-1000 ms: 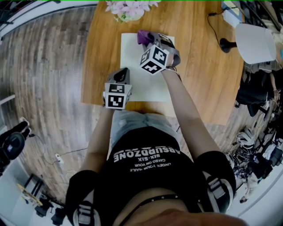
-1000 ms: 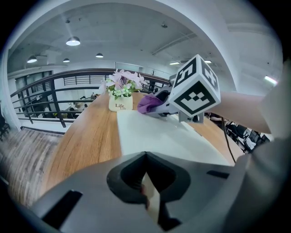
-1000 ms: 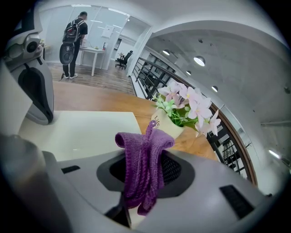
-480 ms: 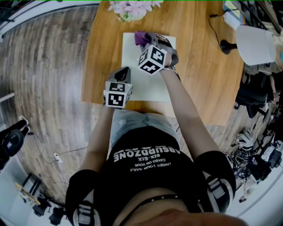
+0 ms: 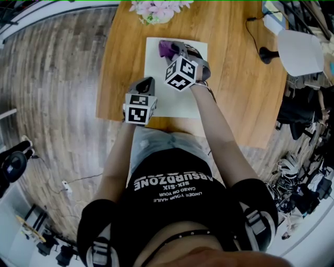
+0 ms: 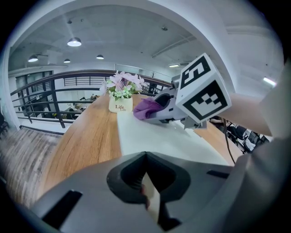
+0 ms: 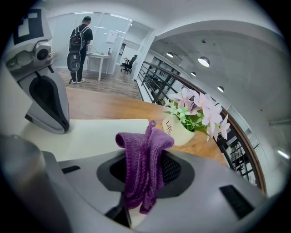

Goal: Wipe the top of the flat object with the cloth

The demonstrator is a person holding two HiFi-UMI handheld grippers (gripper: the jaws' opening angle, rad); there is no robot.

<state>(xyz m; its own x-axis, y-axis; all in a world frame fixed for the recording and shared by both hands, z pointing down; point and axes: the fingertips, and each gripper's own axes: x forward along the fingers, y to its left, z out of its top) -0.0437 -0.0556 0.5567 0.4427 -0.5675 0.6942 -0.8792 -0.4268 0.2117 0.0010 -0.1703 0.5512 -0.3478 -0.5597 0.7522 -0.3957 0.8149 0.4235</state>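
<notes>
A white flat board (image 5: pixel 156 73) lies on the wooden table (image 5: pixel 235 88). My right gripper (image 5: pixel 175 50) is shut on a purple knitted cloth (image 5: pixel 167 48) and holds it on the board's far end. In the right gripper view the cloth (image 7: pixel 144 154) hangs bunched between the jaws over the board (image 7: pixel 91 132). My left gripper (image 5: pixel 146 84) sits at the board's near left part, jaws shut with nothing gripped. From the left gripper view, the board (image 6: pixel 154 141) stretches ahead to the cloth (image 6: pixel 146 108) and the right gripper (image 6: pixel 161 110).
A pot of pink flowers (image 5: pixel 154 10) stands just beyond the board's far edge, close to the cloth. A white lamp (image 5: pixel 300 51) and a black cable (image 5: pixel 254 36) lie at the table's right. A person (image 7: pixel 80 43) stands far off in the room.
The right gripper with the cloth has shifted a little along the board's far end. The left gripper has hardly moved.
</notes>
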